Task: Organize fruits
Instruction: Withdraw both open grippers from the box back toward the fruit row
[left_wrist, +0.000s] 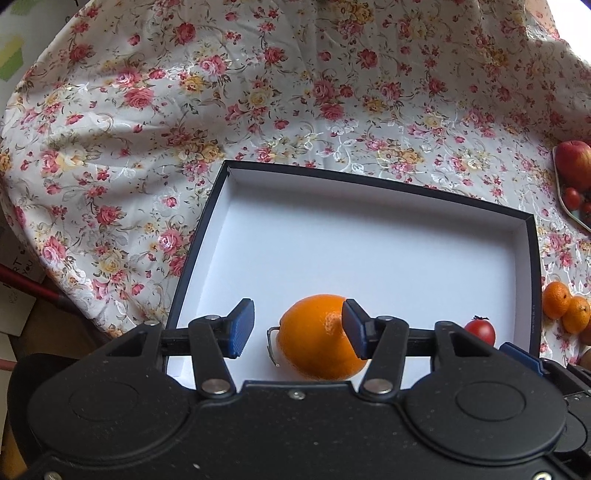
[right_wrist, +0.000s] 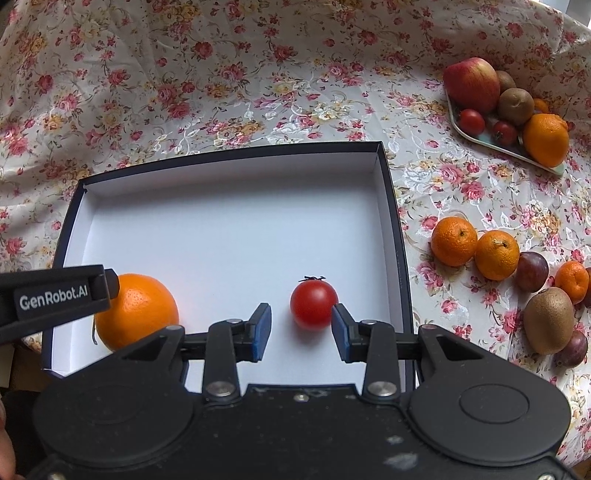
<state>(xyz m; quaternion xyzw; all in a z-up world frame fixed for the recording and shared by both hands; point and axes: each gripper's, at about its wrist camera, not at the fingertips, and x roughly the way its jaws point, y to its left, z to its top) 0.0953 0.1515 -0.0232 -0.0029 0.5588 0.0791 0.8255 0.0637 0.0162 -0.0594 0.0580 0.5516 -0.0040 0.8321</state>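
floral tablecloth (right_wrist: 229, 74) drapes the table; perhaps cardboard boxes (left_wrist: 14, 314) at left.

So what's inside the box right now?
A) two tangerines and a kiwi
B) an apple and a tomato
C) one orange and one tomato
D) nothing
C: the orange and the tomato both sit on the white floor of the box; the other fruit lies outside it.

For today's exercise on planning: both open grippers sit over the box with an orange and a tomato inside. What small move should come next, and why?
Probably lift the right gripper back and swing it toward the loose mandarins beside the box. Its jaws stand open, the tomato rests on the box floor, and fruit remains outside on the cloth.
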